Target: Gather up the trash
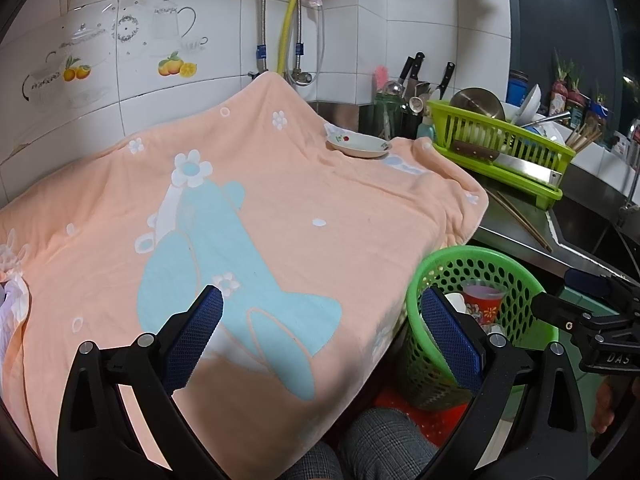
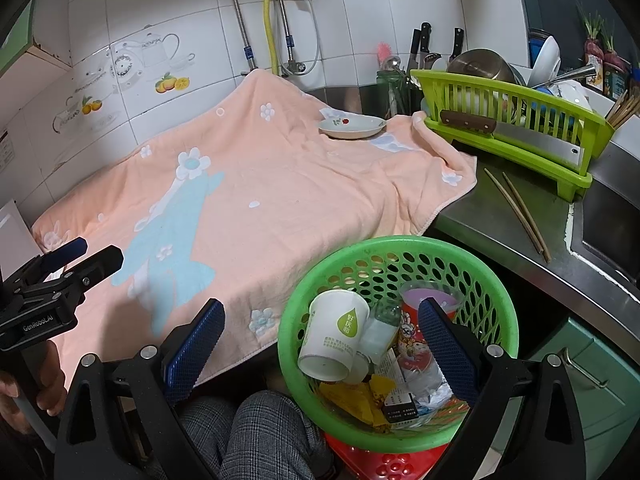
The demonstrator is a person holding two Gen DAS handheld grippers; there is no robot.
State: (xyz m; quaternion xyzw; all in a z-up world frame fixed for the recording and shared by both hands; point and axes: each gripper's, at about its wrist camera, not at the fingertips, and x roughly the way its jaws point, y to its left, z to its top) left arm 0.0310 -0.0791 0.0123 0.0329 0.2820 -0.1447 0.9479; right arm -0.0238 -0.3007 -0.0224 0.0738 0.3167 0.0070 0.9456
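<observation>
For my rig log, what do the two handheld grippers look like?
Both the left gripper and the right gripper have black plastic frames with silver screws and textured blue finger pads. White lettering marks each body. The person wears grey checked trousers.

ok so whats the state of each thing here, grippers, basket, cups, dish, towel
left gripper: open, holding nothing
right gripper: open, holding nothing
green basket: upright, holding trash
white paper cup: tipped over inside the basket
red cup: in the basket, mouth up
small dish: upright on the towel, looks empty
peach towel: spread flat over the counter
chopsticks: lying loose on the steel counter
</observation>
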